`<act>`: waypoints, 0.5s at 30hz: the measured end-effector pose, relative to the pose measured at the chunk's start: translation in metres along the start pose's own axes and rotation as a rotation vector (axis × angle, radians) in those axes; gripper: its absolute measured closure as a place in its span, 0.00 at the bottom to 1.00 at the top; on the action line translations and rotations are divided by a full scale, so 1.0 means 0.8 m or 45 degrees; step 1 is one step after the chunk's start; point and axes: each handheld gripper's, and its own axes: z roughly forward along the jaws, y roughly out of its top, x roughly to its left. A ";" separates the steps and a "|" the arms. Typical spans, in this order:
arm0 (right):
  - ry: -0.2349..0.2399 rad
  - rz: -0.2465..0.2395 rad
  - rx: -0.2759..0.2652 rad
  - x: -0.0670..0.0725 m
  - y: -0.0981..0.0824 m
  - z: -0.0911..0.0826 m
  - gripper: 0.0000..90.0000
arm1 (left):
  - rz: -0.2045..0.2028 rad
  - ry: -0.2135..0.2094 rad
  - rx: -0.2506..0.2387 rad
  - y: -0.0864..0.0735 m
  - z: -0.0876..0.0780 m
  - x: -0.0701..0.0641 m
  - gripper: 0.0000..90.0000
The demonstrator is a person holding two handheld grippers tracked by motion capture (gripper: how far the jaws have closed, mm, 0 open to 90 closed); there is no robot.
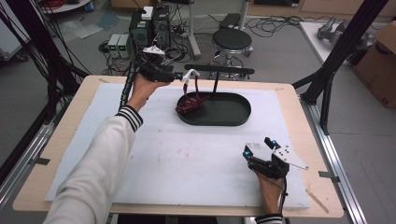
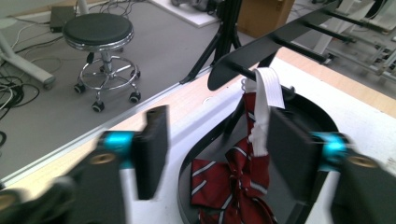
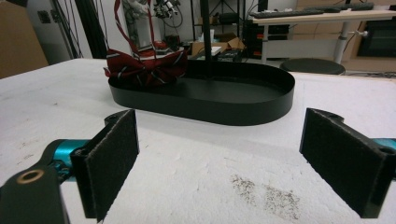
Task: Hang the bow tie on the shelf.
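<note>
Bow tie hung on the stand, left gripper letting go.

The bow tie [image 2: 233, 182] rests its red striped bow in the black tray [image 1: 236, 119], while its white strap [image 2: 270, 93] loops over the end of the stand's bar [image 1: 219, 70]. Our left gripper [image 2: 217, 149] has its jaws spread, the strap just beside one pad but not pinched. We judge the release is under way: we should back straight off, keeping the pads clear of the strap so it stays on the bar. Our right gripper [image 3: 219, 163] rests spread and empty on the white mat [image 1: 187, 163], well apart.
</note>
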 end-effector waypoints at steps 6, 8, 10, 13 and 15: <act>0.001 -0.001 -0.001 0.001 0.000 -0.001 0.12 | 0.054 -0.022 -0.155 -0.025 -0.052 -0.010 0.17; 0.001 0.002 -0.003 0.000 0.000 -0.001 0.12 | 0.097 -0.024 -0.213 -0.040 -0.074 -0.018 0.16; -0.002 -0.005 -0.010 -0.001 0.000 -0.001 0.12 | 0.147 -0.012 -0.267 -0.059 -0.097 -0.026 0.16; -0.002 -0.004 -0.013 0.000 -0.001 -0.002 0.12 | 0.196 0.019 -0.321 -0.090 -0.130 -0.037 0.16; -0.006 -0.006 -0.022 0.001 -0.001 -0.003 0.12 | 0.219 0.042 -0.378 -0.121 -0.159 -0.046 0.16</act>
